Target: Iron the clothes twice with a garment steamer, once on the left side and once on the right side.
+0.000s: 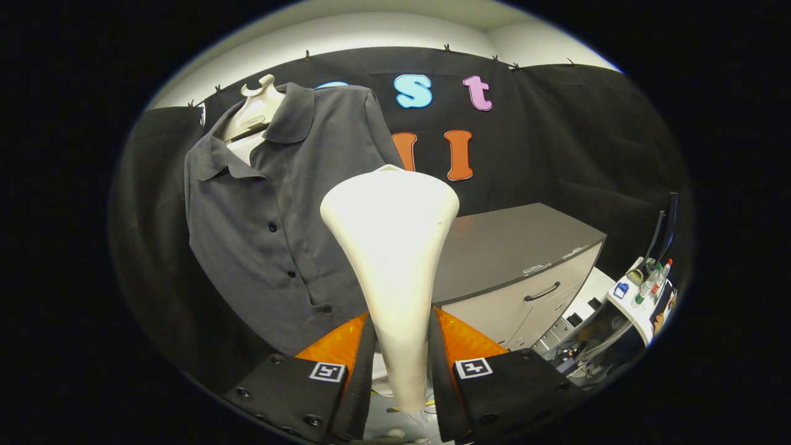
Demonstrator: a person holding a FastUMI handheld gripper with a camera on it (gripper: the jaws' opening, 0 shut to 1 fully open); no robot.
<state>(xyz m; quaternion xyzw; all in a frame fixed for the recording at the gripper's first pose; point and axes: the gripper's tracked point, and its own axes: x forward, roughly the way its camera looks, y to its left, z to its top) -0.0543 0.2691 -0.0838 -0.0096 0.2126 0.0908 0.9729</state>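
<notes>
Garment steamer point(395, 259), cream, flared head uppermost: held upright at the lower centre of the frame, its narrow handle clamped between the two fingers of the gripper point(400, 364), which are closed against it on both sides. Shirt point(278, 216), dark grey, buttoned, collar open: hung on a pale mannequin point(254, 111) at the upper left, just beyond and left of the steamer head, contact not determinable. Cabinet point(525, 247), grey top, light drawers with dark handle, is set at right centre, with a white side table point(636, 309) bearing small bottles at the far right.
</notes>
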